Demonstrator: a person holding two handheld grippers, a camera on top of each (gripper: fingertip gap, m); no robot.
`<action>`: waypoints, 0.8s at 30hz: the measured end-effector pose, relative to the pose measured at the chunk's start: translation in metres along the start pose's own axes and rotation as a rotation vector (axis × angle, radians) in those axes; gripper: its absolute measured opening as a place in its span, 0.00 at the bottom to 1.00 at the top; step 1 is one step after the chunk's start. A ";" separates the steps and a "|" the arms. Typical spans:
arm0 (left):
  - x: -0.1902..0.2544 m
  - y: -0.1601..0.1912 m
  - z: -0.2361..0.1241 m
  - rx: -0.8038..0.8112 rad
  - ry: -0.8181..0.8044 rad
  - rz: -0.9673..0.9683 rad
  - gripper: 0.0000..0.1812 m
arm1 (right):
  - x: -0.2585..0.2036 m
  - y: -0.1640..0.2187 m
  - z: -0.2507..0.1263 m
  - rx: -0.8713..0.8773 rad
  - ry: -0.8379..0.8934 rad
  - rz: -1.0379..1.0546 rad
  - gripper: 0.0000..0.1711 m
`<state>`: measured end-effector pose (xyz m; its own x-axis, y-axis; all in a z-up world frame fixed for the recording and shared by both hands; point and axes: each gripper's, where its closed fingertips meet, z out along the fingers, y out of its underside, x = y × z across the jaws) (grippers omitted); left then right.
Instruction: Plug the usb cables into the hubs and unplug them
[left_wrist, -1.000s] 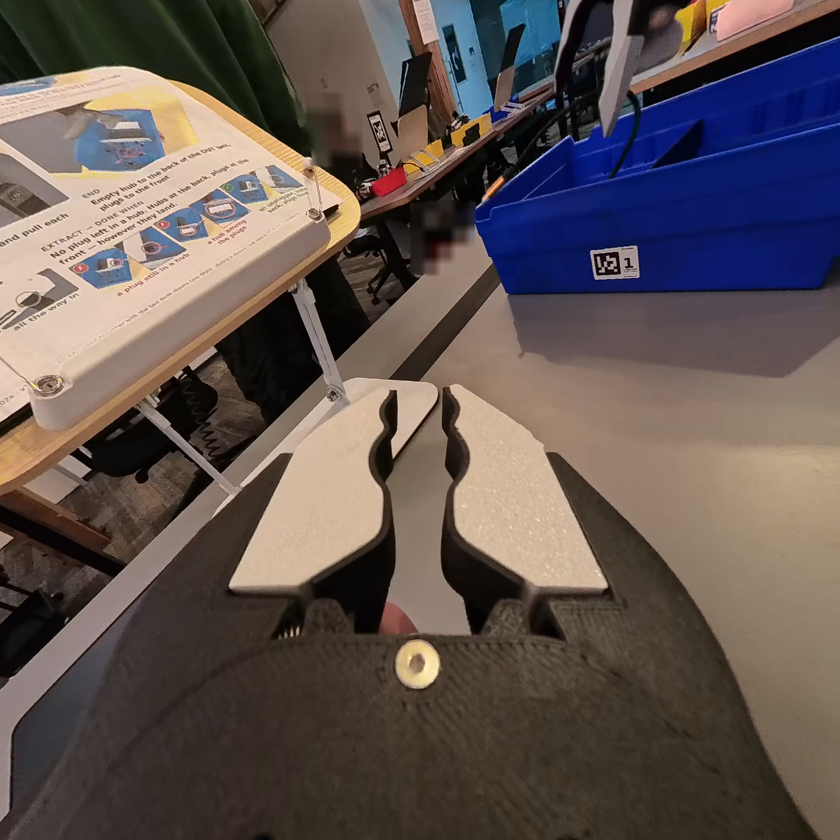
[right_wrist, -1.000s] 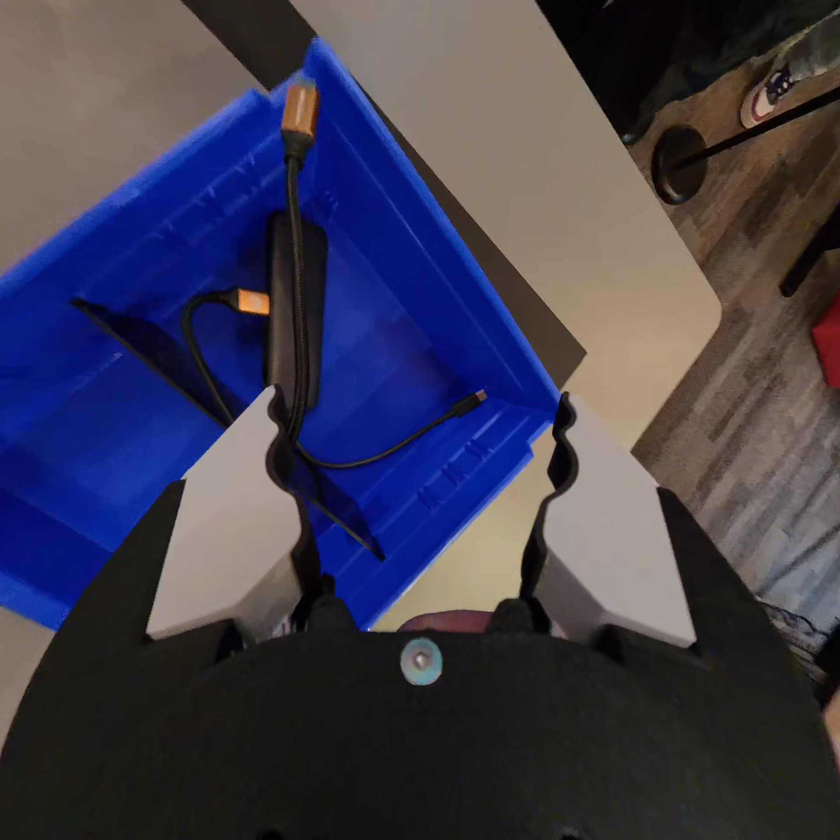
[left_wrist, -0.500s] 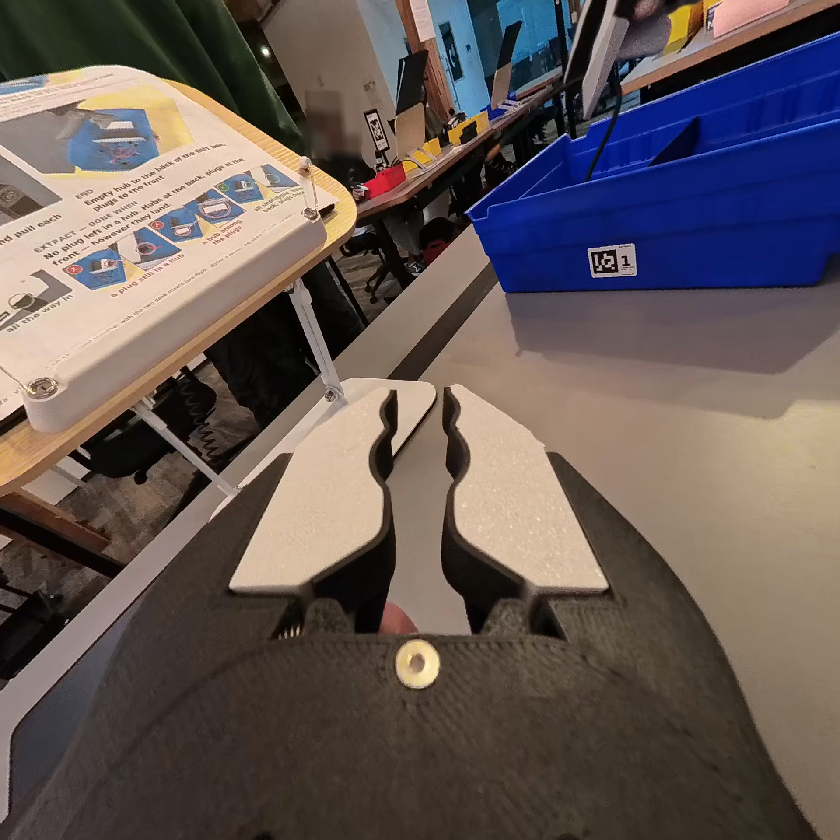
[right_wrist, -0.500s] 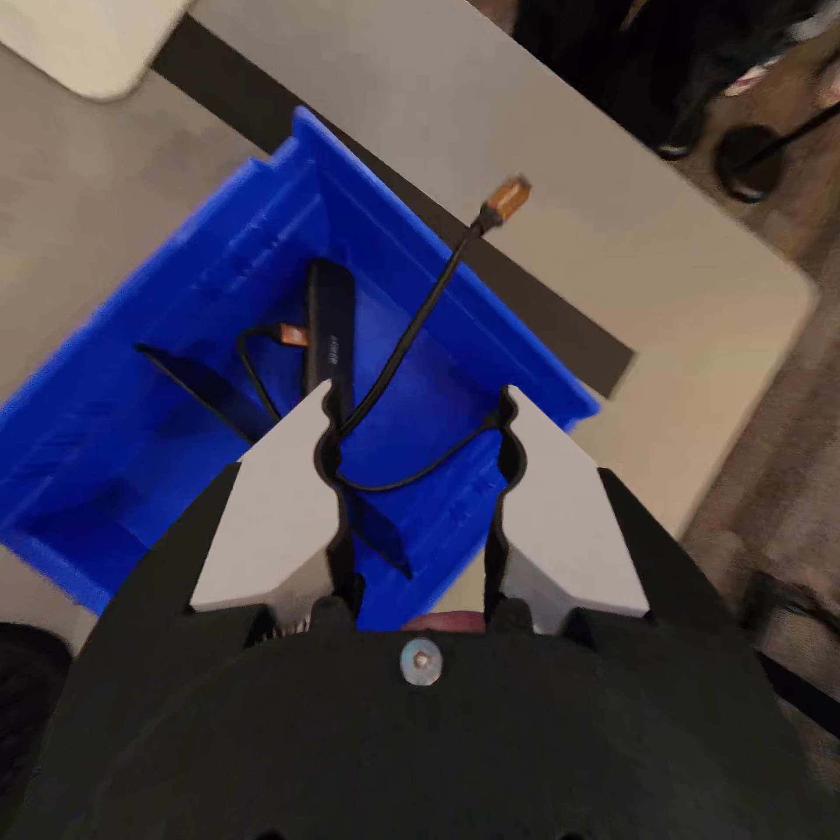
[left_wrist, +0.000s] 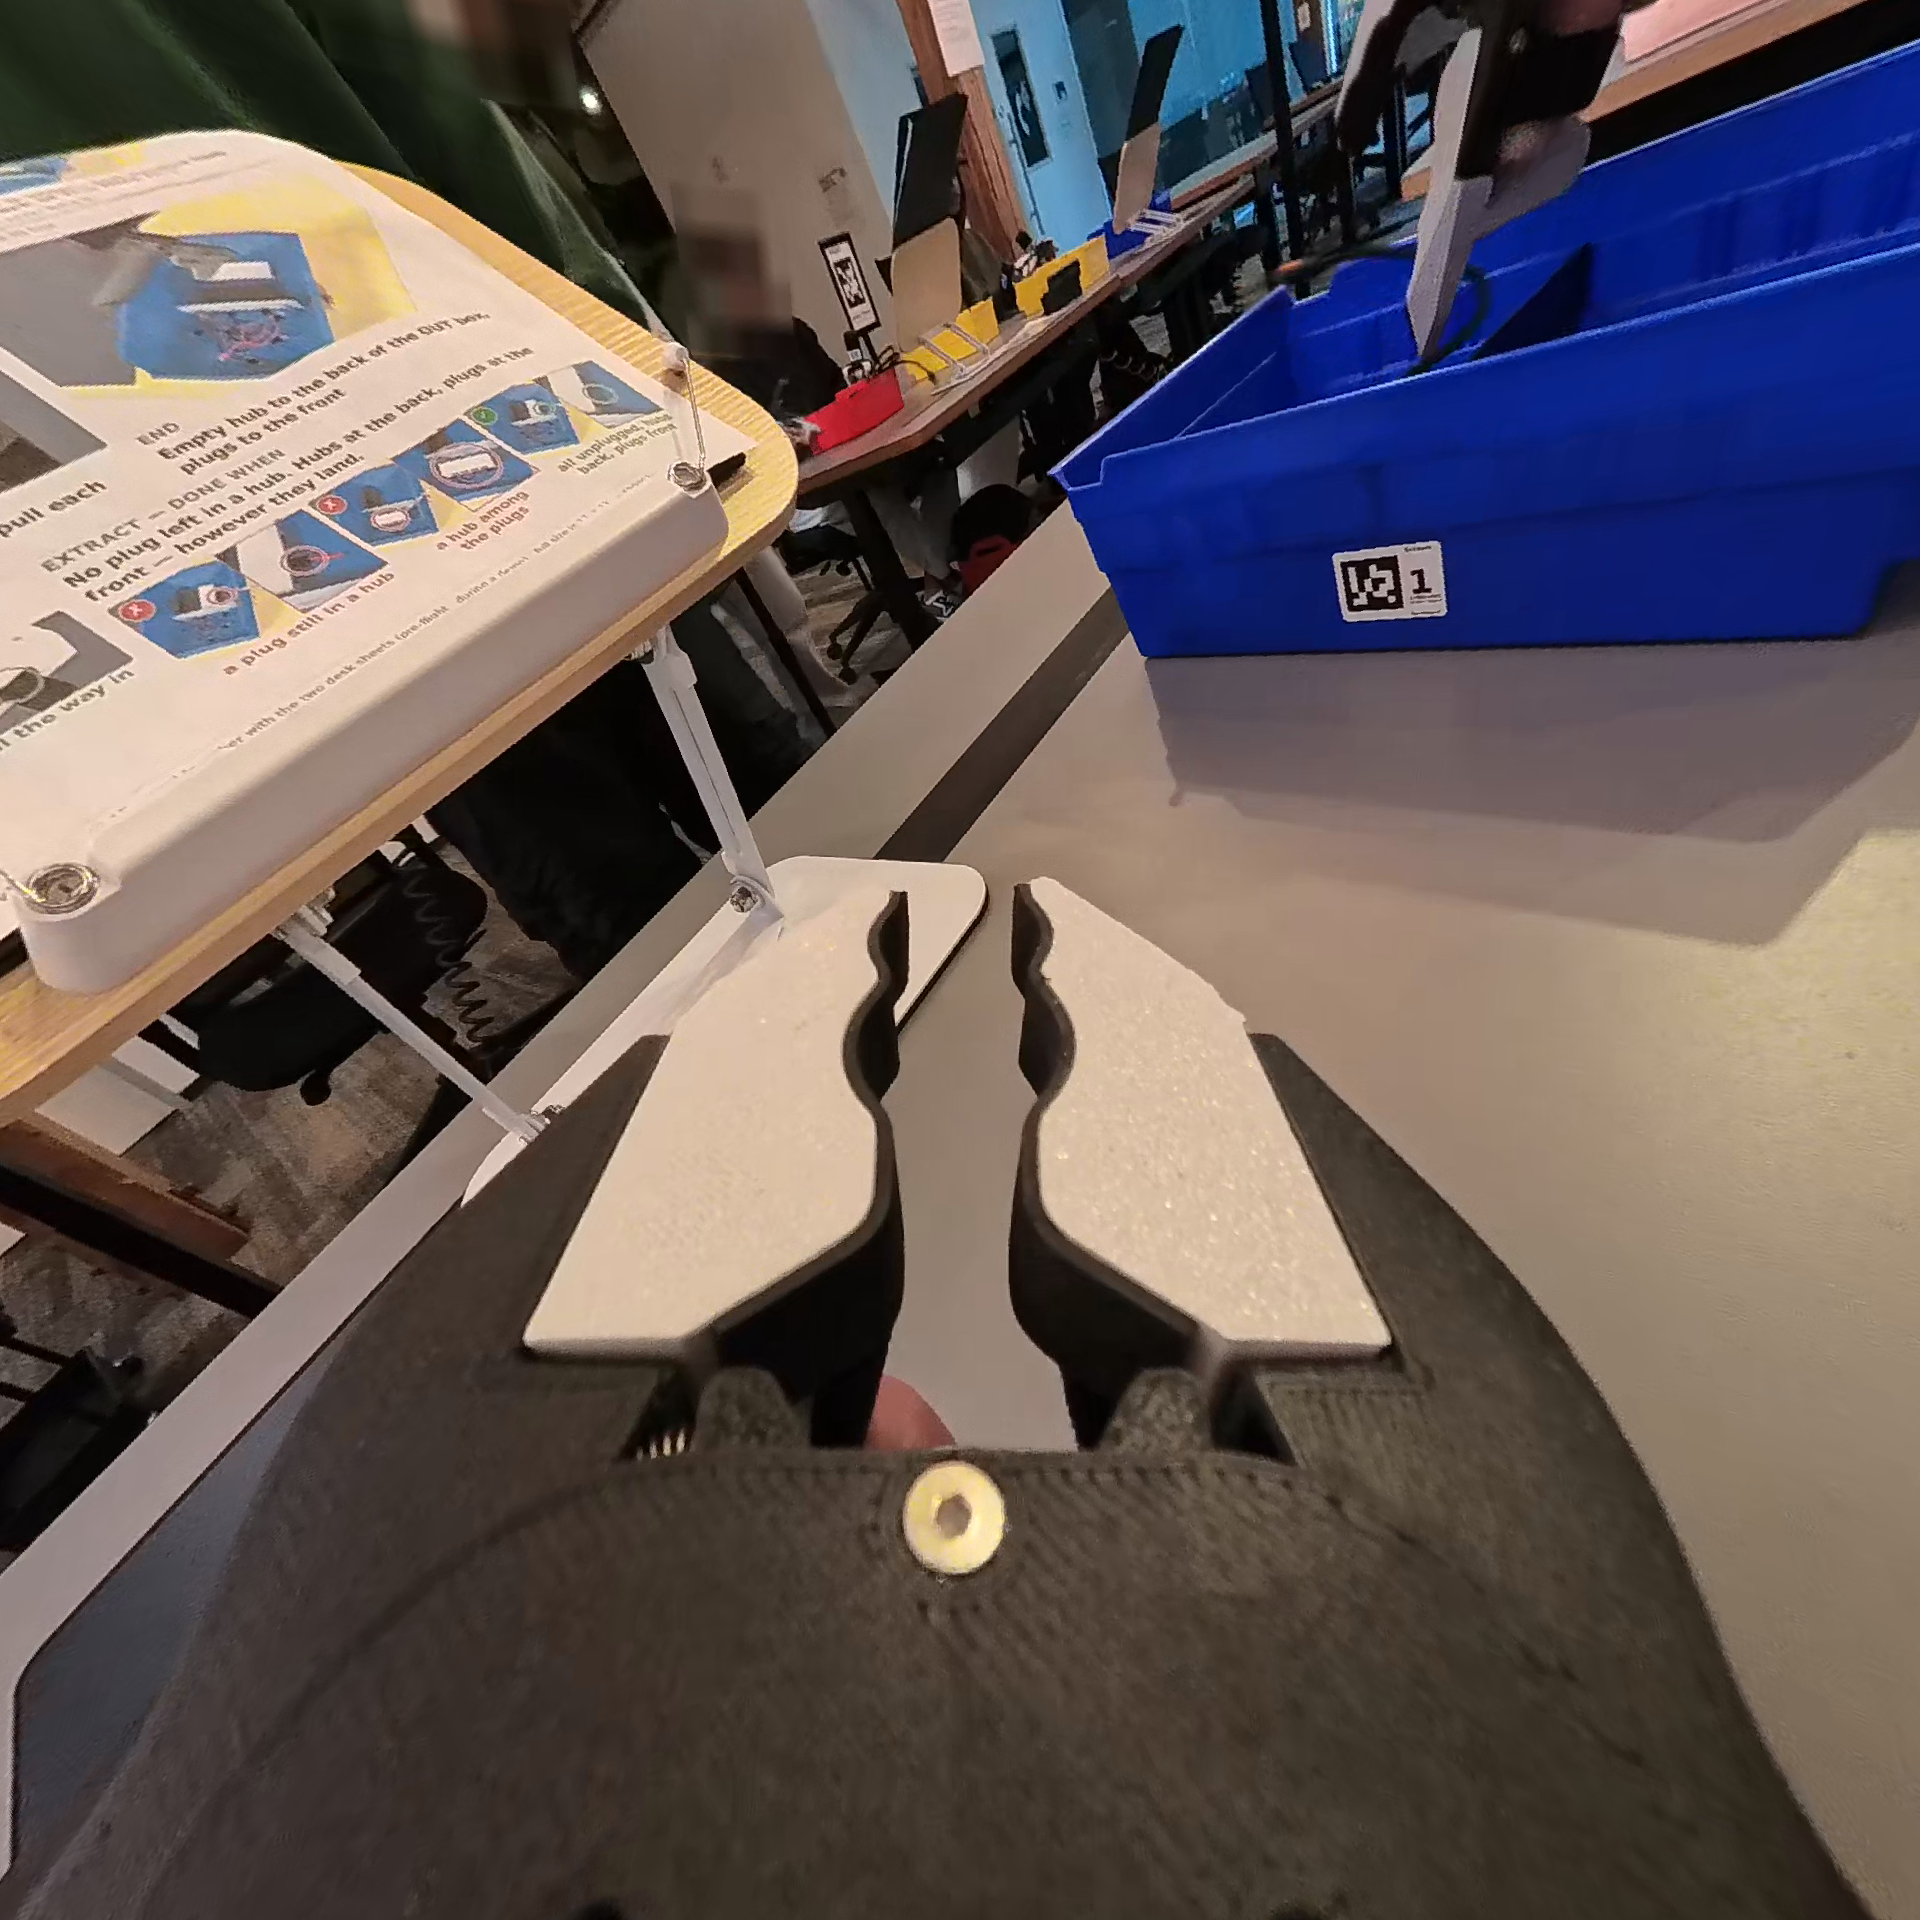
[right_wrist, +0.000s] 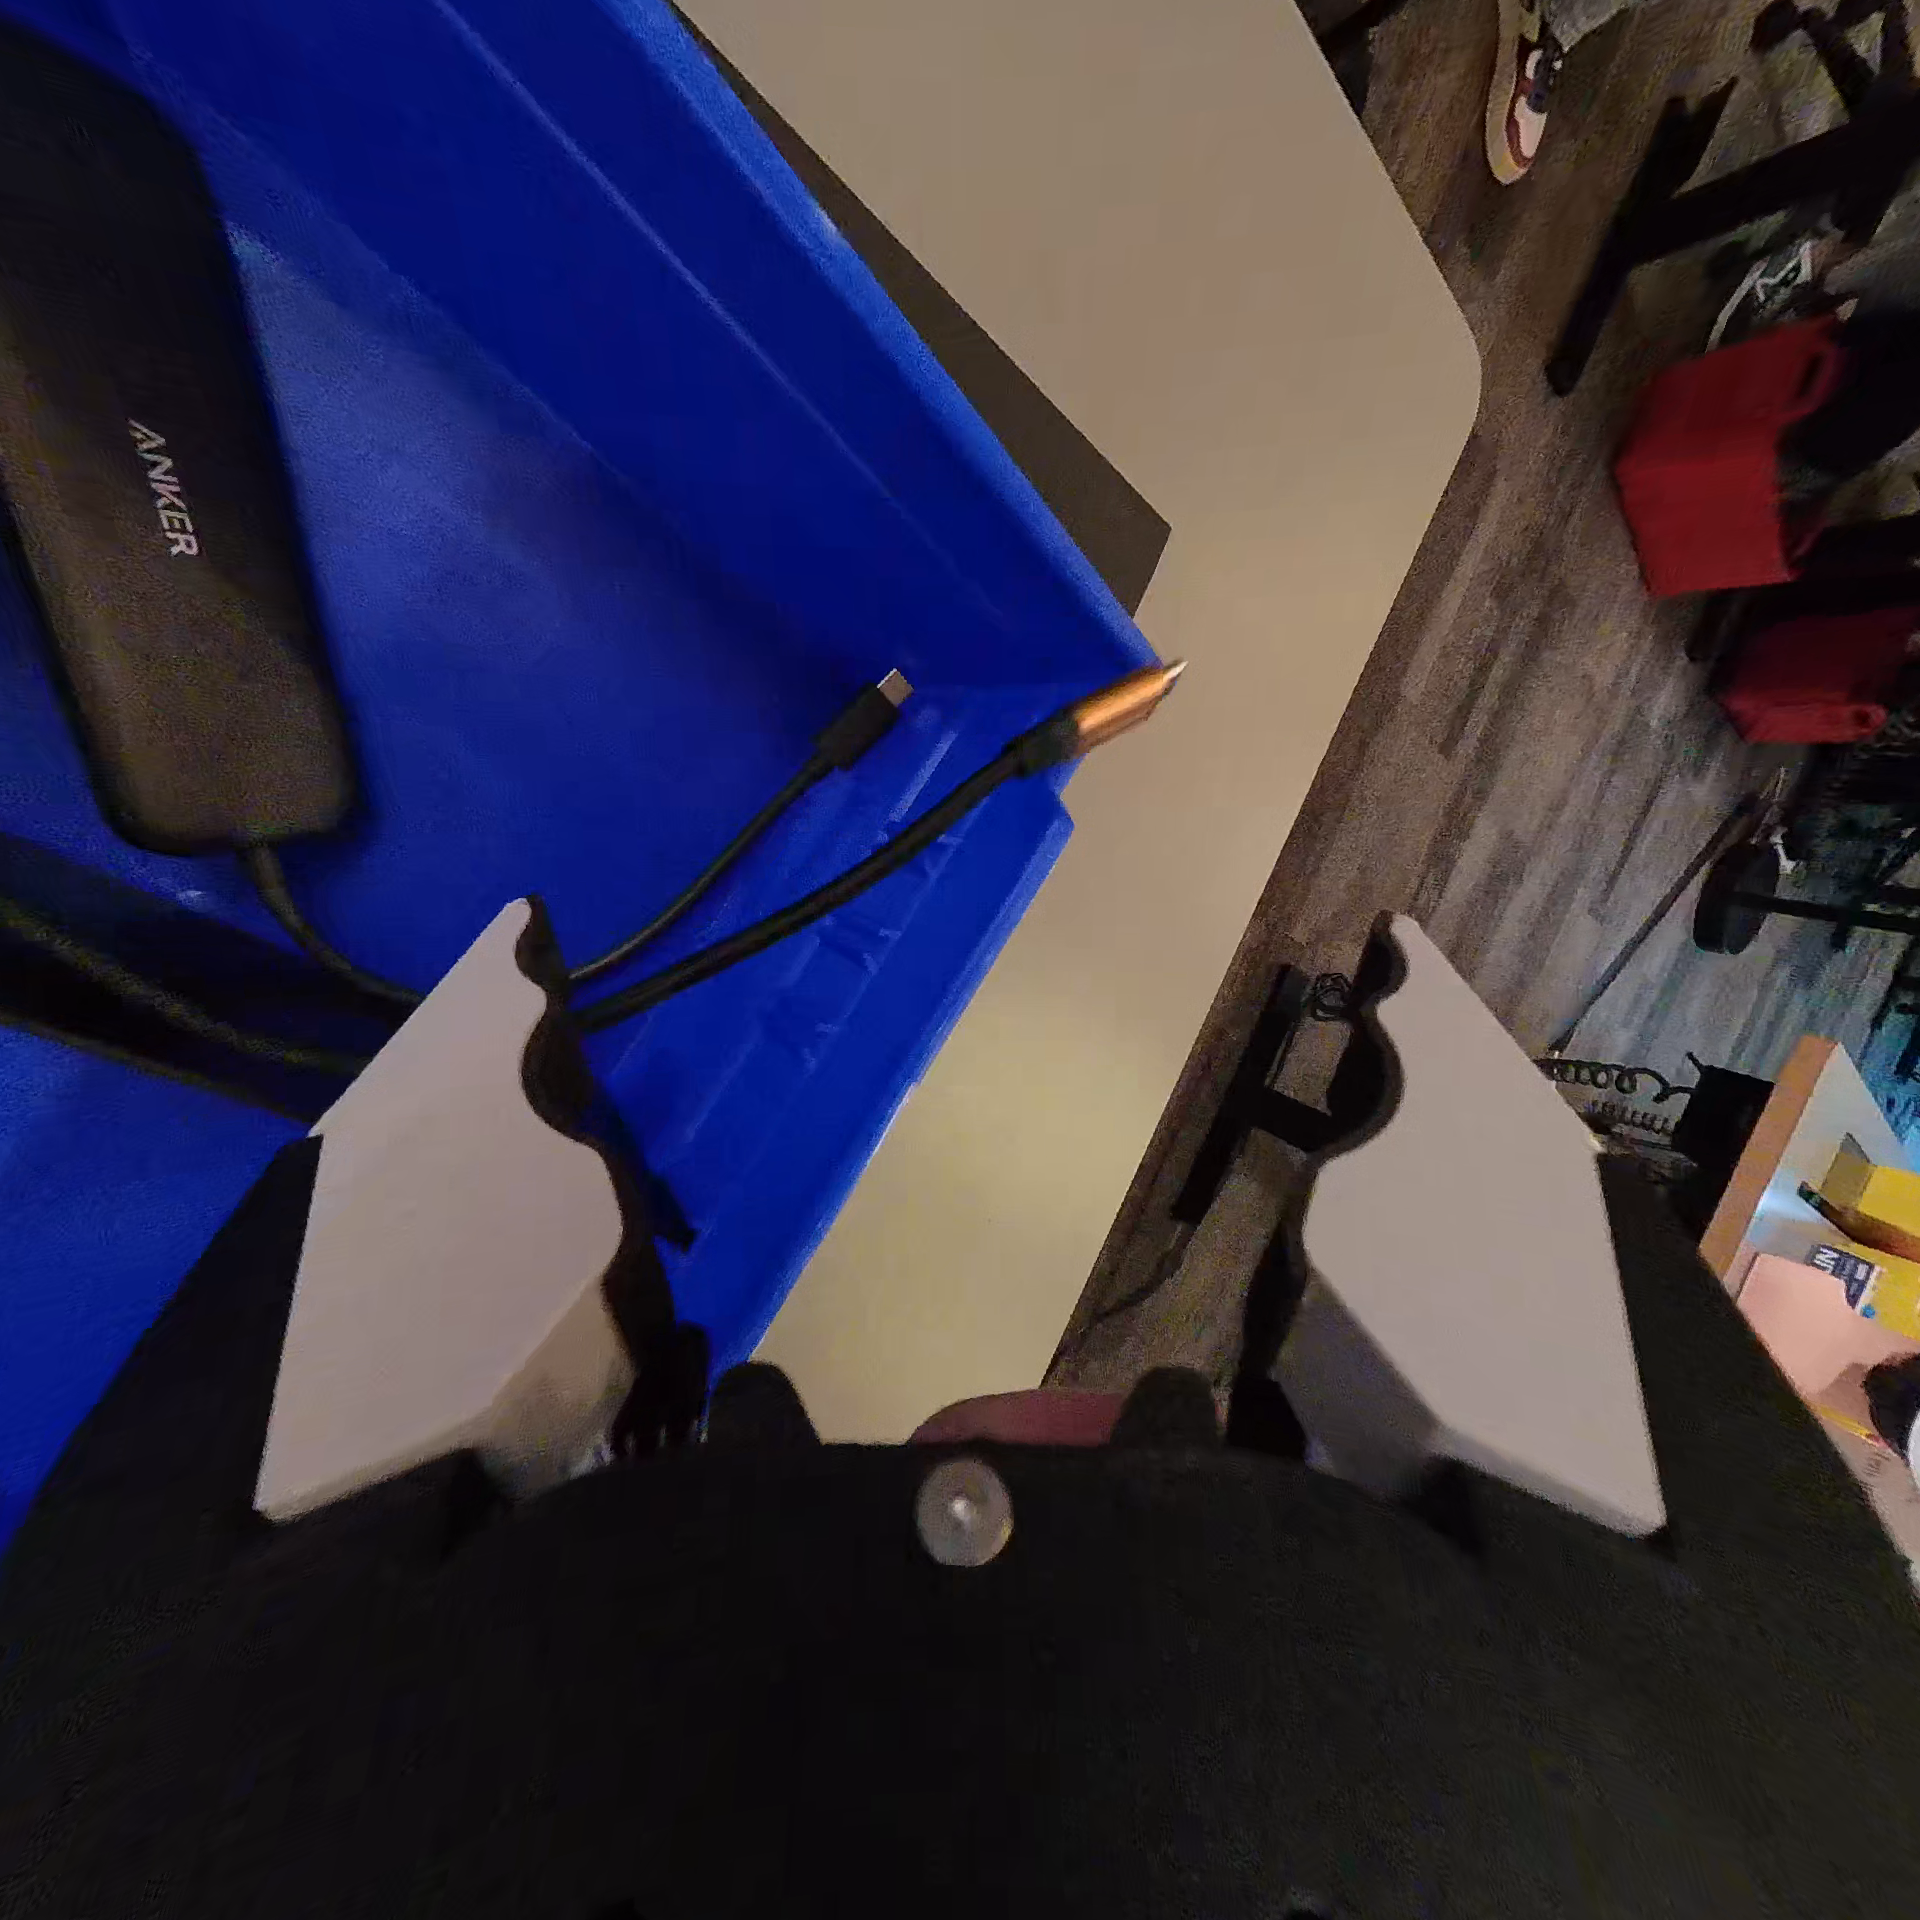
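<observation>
Jaws wide on our right gripper (right_wrist: 956, 925), cable with orange plug (right_wrist: 1127, 698) draped off its left finger over the blue bin (right_wrist: 644, 343), hub (right_wrist: 145, 499) lying ahead-left inside, probably dropping the unplugged lead; left gripper (left_wrist: 961, 914) idled narrow, empty.

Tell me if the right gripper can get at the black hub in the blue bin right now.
Probably yes. The right gripper hangs over the blue bin with jaws wide open, and the hub lies uncovered on the bin floor. A cable draped against one finger might drag along.
</observation>
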<state>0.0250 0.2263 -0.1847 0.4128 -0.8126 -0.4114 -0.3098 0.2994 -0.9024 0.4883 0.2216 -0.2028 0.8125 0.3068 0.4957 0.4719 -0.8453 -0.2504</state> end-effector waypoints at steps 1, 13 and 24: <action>0.000 0.000 0.000 -0.001 0.000 0.000 0.10 | -0.002 -0.002 -0.002 0.013 -0.023 0.010 0.87; 0.001 0.000 0.000 -0.003 0.005 -0.001 0.11 | 0.021 0.007 -0.009 0.004 0.098 0.017 0.88; 0.003 0.002 0.001 -0.011 0.011 0.001 0.11 | 0.031 -0.029 -0.003 0.237 0.083 0.214 0.83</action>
<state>0.0262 0.2250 -0.1877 0.4032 -0.8177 -0.4108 -0.3199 0.2947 -0.9005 0.4989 0.2543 -0.1778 0.8759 0.0879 0.4745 0.3677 -0.7584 -0.5382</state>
